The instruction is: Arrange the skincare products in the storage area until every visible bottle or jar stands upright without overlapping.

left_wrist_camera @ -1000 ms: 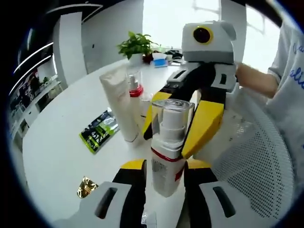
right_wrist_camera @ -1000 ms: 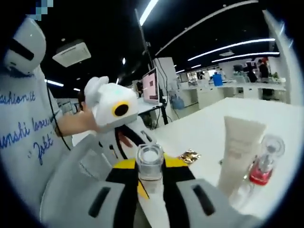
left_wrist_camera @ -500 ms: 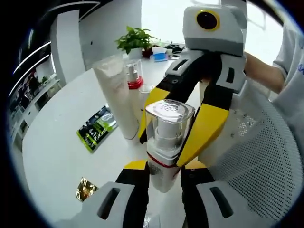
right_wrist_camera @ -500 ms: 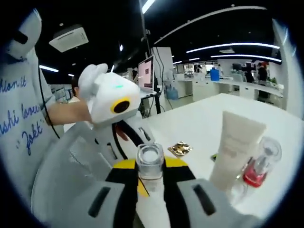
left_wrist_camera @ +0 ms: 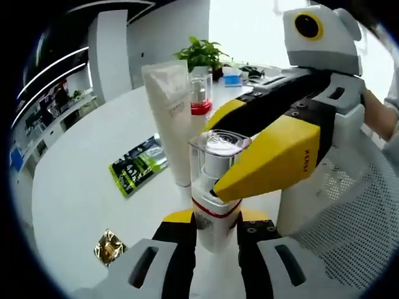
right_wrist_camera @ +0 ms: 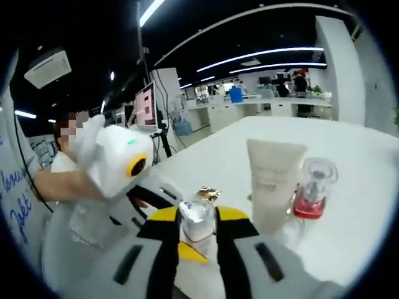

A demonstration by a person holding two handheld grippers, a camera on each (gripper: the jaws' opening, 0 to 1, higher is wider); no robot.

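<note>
Pump bottle (left_wrist_camera: 213, 208) with a clear cap and red band stands upright on the white tabletop (left_wrist_camera: 81, 187), pinched low by the left gripper (left_wrist_camera: 212, 225) and at the cap by the right gripper (right_wrist_camera: 197, 225). Just beside it stand a cream tube (left_wrist_camera: 175, 121) and a red-collared bottle (left_wrist_camera: 199, 93); a green sachet (left_wrist_camera: 138, 165) lies near.

We see a white table (left_wrist_camera: 75, 187) carrying a cream tube (left_wrist_camera: 171, 112) and red-collared bottle (left_wrist_camera: 200, 93) ahead-left of the left claw — plus a green packet (left_wrist_camera: 138, 165) (lying flat) and gold wrapper (left_wrist_camera: 107, 246).
</note>
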